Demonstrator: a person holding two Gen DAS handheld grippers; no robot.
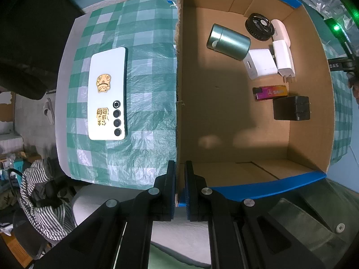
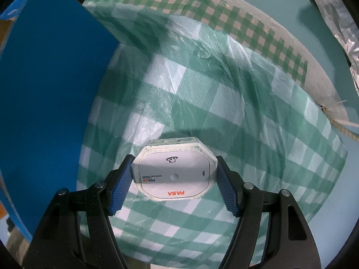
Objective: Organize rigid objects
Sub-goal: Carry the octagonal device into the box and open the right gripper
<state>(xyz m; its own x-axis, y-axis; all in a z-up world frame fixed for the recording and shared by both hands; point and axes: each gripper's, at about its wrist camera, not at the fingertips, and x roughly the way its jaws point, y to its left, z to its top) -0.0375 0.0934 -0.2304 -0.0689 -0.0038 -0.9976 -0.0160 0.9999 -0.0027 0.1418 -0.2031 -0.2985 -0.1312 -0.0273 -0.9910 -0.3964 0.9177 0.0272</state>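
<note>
My left gripper (image 1: 180, 174) is shut on the left wall (image 1: 178, 89) of an open cardboard box and points straight down. Inside the box lie a green metal tin (image 1: 227, 40), a black round part (image 1: 259, 27), white chargers (image 1: 262, 63), a purple lighter (image 1: 270, 92) and a black adapter (image 1: 291, 108). A white phone (image 1: 107, 94) with gold stickers lies face down on the checked cloth, left of the box. In the right wrist view, my right gripper (image 2: 174, 172) is shut on a white boxed item (image 2: 174, 172) printed PASA, its blue pads (image 2: 120, 188) pressing both ends.
A green and white checked plastic cloth (image 2: 202, 89) covers the round table. The box's blue outer wall (image 2: 49, 89) stands close on the left of the right gripper. A striped garment (image 1: 42, 201) lies below the table edge. A silver bag (image 2: 334, 18) sits at far right.
</note>
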